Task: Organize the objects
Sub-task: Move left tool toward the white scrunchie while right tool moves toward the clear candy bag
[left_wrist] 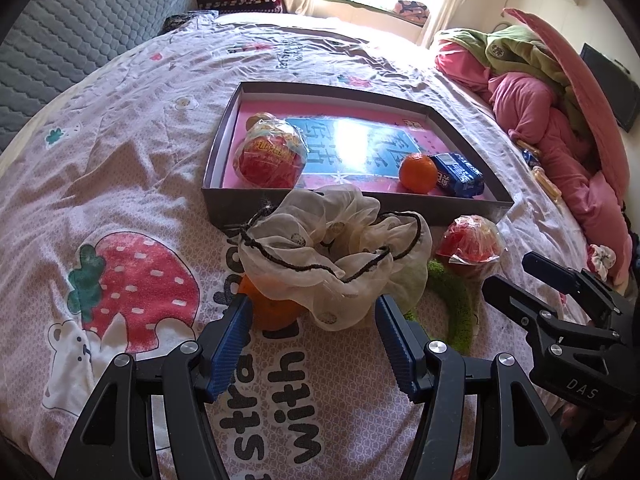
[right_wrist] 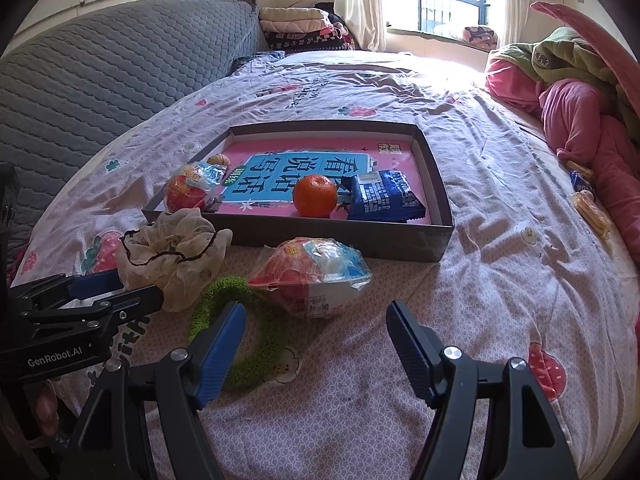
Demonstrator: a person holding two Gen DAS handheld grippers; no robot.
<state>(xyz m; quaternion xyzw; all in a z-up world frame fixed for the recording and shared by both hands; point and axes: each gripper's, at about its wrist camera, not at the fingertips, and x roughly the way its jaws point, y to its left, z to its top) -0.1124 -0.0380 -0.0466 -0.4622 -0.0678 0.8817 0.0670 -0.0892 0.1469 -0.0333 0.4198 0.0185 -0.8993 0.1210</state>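
Observation:
A shallow grey box [left_wrist: 352, 206] [right_wrist: 352, 240] lies on the bed, holding a wrapped red ball [left_wrist: 270, 156] [right_wrist: 188, 192], an orange [left_wrist: 418, 172] [right_wrist: 315, 195] and a blue snack packet [left_wrist: 458, 174] [right_wrist: 382, 196]. In front of it lie a cream drawstring pouch [left_wrist: 336, 248] [right_wrist: 172, 256], a second orange [left_wrist: 272, 308] partly under the pouch, a green fuzzy ring [left_wrist: 456, 312] [right_wrist: 244, 344] and another wrapped red ball [left_wrist: 470, 246] [right_wrist: 310, 278]. My left gripper [left_wrist: 312, 336] [right_wrist: 116, 290] is open just before the pouch. My right gripper [right_wrist: 316, 344] [left_wrist: 504, 276] is open, just short of the wrapped ball.
The bedsheet [right_wrist: 480, 280] has strawberry prints. Pink and green bedding [right_wrist: 580, 120] is piled at the right, with small snack packs [right_wrist: 592, 208] beside it. A grey quilted headboard [right_wrist: 120, 68] stands at the left, with folded blankets [right_wrist: 300, 28] and a window behind.

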